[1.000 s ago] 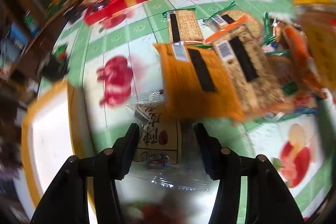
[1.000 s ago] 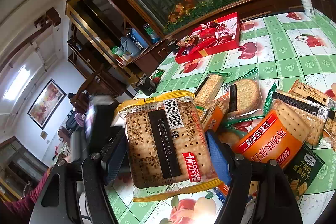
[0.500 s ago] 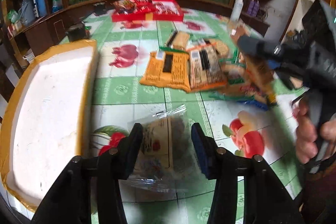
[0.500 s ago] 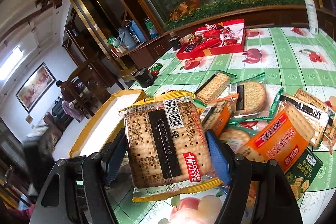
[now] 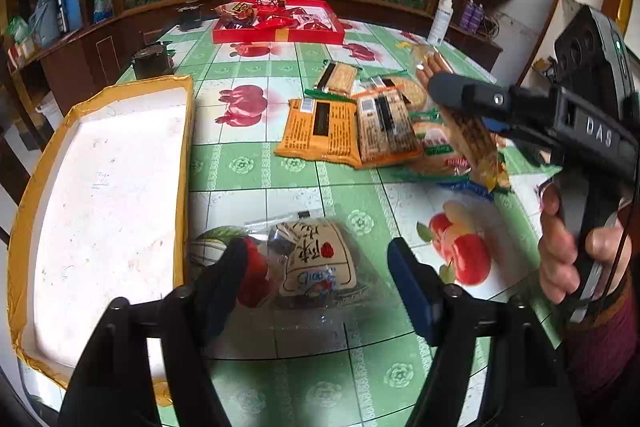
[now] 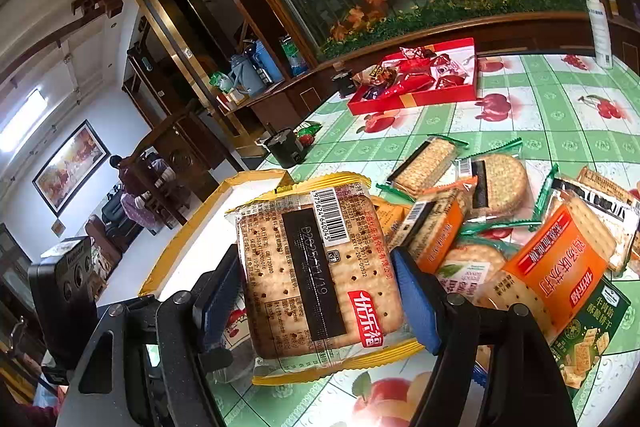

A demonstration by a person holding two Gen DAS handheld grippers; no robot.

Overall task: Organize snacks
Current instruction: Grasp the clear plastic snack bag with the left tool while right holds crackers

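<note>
Your left gripper (image 5: 316,267) has just been opening its jaws, and now they stand spread over a clear-wrapped snack packet (image 5: 310,259) that lies flat on the desk (image 5: 256,167); the packet sits between the fingers but the pads don't press it, gap visible on the blue pad side. That packet lies just beside the white tray with the yellow rim (image 5: 184,163), on the green fruit-print cloth, not in the tray. Your right gripper (image 6: 320,291) has its jaws pinching a cracker pack (image 6: 316,275) with yellow edging, barcode up, held off the desk and upright between the two blue pads. From the left wrist view you see that same right gripper (image 5: 464,95) out to the right with your hand (image 5: 568,251) on its grip, cracker pack (image 5: 472,139) edge-on. Behind it a loose pile of snack packs (image 6: 500,211) lies on the desk: an orange pack (image 5: 320,133), round biscuits in green wrap, a dark green box. A red box of sweets (image 5: 280,23) sits at the far edge of the desk, well apart from the pile. White tray looks bare inside.
</note>
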